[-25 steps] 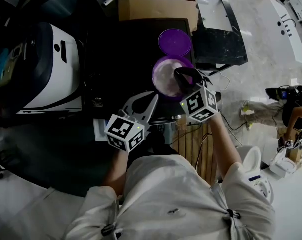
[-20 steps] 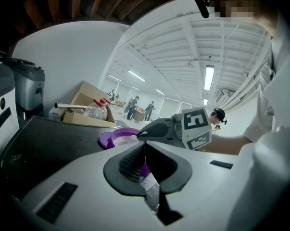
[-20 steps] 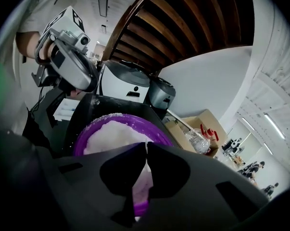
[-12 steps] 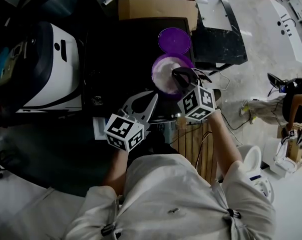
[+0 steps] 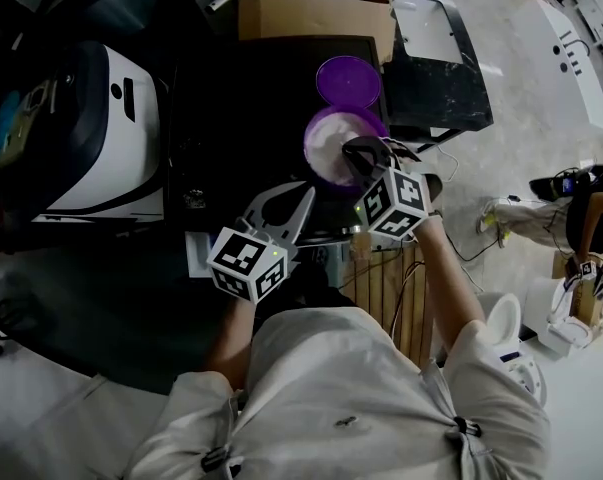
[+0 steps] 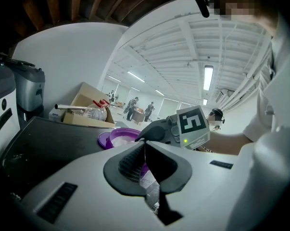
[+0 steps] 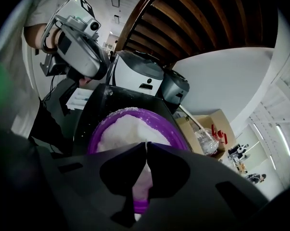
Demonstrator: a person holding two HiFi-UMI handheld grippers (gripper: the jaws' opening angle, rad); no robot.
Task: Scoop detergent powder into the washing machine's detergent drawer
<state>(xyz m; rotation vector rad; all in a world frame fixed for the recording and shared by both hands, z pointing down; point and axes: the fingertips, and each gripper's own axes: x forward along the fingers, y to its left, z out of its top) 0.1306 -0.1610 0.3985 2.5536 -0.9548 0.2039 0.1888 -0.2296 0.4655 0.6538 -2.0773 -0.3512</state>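
Two hand-held grippers work over a flat black top (image 5: 241, 118), and the risk I see is spilling. The round purple plastic tub (image 5: 311, 138) stands on this top and is heaped with white detergent powder (image 7: 128, 131) almost to its rim, where loose grains already sit. If the right gripper (image 7: 146, 144) pushes in too steeply or drags sideways, I think powder will go over the wall onto the black surface. The tub looks light and nothing steadies it, so it could also slide.

The right gripper hangs just above the near side of the tub with its dark jaws pressed together. A thin pale sliver shows at their tips; I cannot tell if it is a scoop handle or only powder behind. The left gripper (image 6: 145, 144) is also clenched, with nothing held that I can see, and waits near the front edge of the top, apart from the tub.

The powder is fine and matte, piled in a soft mound. The tub wall is smooth and glossy, and its flat round purple lid (image 5: 348, 80) lies just beyond it. Farther back is a brown cardboard box (image 5: 316, 16). I cannot make out the detergent drawer clearly, so the carry to it is a second place for a spill.
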